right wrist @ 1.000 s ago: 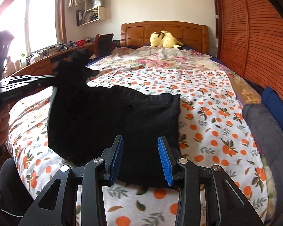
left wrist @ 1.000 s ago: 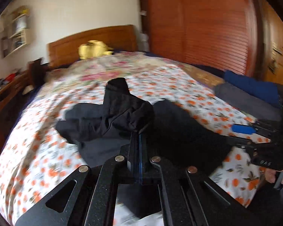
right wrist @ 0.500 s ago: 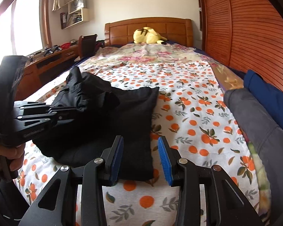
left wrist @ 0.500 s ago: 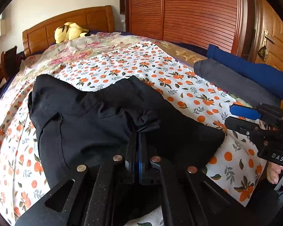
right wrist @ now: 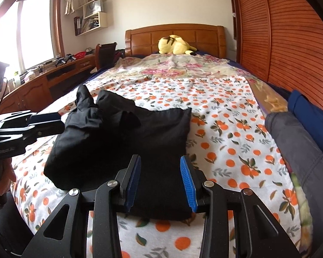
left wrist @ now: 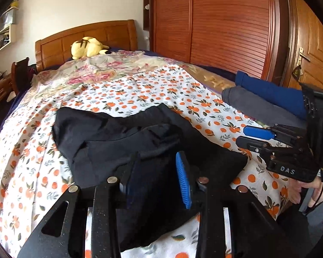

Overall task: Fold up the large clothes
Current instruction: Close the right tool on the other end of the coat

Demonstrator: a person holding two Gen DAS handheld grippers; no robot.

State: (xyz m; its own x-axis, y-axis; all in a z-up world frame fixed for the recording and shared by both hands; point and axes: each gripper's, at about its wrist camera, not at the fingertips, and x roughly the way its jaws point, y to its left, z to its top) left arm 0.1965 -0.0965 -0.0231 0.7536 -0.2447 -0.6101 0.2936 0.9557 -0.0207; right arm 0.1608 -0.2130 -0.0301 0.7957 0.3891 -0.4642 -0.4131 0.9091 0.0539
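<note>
Crumpled black cloth garment (left wrist: 127, 142) lies bunched on the orange-print bedsheet (left wrist: 140, 90) near bed foot. Left gripper (left wrist: 159, 178) jaws opening over the fabric, pads not pinching it. Right gripper (right wrist: 161, 180) partly open just above garment's near edge, holding nothing.

Home bedroom. Bed (right wrist: 204, 99) with wooden headboard (right wrist: 174, 36), floral spread, yellow plush toy (right wrist: 175, 46) at head. Louvred wooden wardrobe (right wrist: 280, 32) stood alongside; wall shelves (right wrist: 92, 13), desk (right wrist: 43, 79) under window (right wrist: 34, 32).
</note>
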